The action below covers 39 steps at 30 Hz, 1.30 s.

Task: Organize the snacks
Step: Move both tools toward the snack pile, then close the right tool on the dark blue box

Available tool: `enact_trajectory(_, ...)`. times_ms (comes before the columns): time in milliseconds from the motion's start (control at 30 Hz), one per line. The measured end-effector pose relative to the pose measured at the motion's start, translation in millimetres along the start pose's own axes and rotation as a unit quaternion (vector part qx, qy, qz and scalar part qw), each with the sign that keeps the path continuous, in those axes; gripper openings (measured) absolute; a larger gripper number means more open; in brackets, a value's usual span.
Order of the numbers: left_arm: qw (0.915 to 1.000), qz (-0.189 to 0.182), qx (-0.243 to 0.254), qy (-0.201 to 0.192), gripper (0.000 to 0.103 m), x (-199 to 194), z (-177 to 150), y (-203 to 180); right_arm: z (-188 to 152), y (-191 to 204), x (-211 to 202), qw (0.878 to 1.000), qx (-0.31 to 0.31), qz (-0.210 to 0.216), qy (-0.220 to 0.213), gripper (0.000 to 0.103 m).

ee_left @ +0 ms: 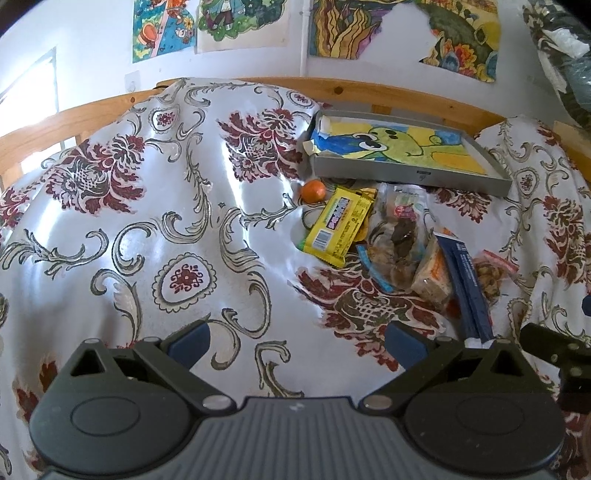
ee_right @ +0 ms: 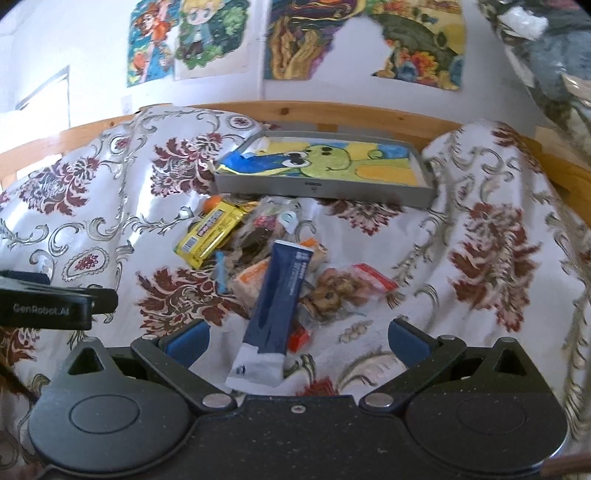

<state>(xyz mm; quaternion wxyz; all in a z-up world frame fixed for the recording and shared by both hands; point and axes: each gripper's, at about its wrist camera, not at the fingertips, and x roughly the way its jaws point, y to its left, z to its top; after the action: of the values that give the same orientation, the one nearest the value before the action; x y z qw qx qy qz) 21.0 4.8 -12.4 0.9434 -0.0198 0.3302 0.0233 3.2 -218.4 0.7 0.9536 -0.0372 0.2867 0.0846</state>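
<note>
Floral bedding — white satin with dark red and grey scrollwork — covers the work surface, bounded at the far side by a wooden bed rail. Colourful drawings hang on the white wall behind the rail.

Landmark: a shallow grey box tray lined with a green-and-yellow cartoon picture, resting on the bedding just in front of the rail.

Snack pile, located directly in front of the tray's near wall:
- Small orange fruit, near the tray's front left corner.
- Yellow wrapped snack bar, just in front of the fruit, lying diagonally.
- Clear bag of mixed snacks, beside the yellow bar on its right, touching it.
- Orange-labelled clear packet, farther from the tray, partly under the blue pack.
- Dark blue stick pack with a white end, lying across the pile, its white end pointing away from the tray.
- Red-edged bag of brown pieces, right of the blue pack.

Right gripper: jaws spread wide, holding nothing; the white end of the blue pack lies between the fingers.

Left gripper: jaws spread wide, empty, over bare bedding, well to the left of the pile.
</note>
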Motion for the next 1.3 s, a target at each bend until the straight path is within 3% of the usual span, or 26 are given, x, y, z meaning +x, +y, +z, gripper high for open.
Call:
enact_trajectory(133,1.0,-0.007,0.001,0.003,0.102,7.5,6.8,-1.4,5.8,1.4,13.4,1.0,-0.008,0.013,0.006,0.102)
enact_trajectory(367,0.999,-0.027,0.035,-0.001,0.102,24.1,22.6,-10.9,3.0,8.8,39.5,0.999,-0.04,-0.02,0.027,0.102)
enact_trajectory(533,0.9979,-0.045,0.045,0.005,0.102,41.9,32.9,-16.7,0.2,12.6,55.7,0.998,-0.049,-0.013,0.036,0.101)
enact_trajectory(933,0.9943,-0.082,0.068,0.009,0.102,67.2,44.6,-29.6,-8.3,13.2,78.3,0.998,-0.034,-0.001,0.051,0.074)
enact_trajectory(1100,0.9914,-0.095,0.09,0.012,0.102,71.9,45.1,-39.5,-9.8,10.9,85.0,0.998,-0.018,0.012,0.059,0.054)
enact_trajectory(1300,0.987,-0.113,0.114,0.014,0.102,76.3,46.1,-54.9,-10.2,7.6,85.3,0.998,-0.01,0.009,0.063,0.043)
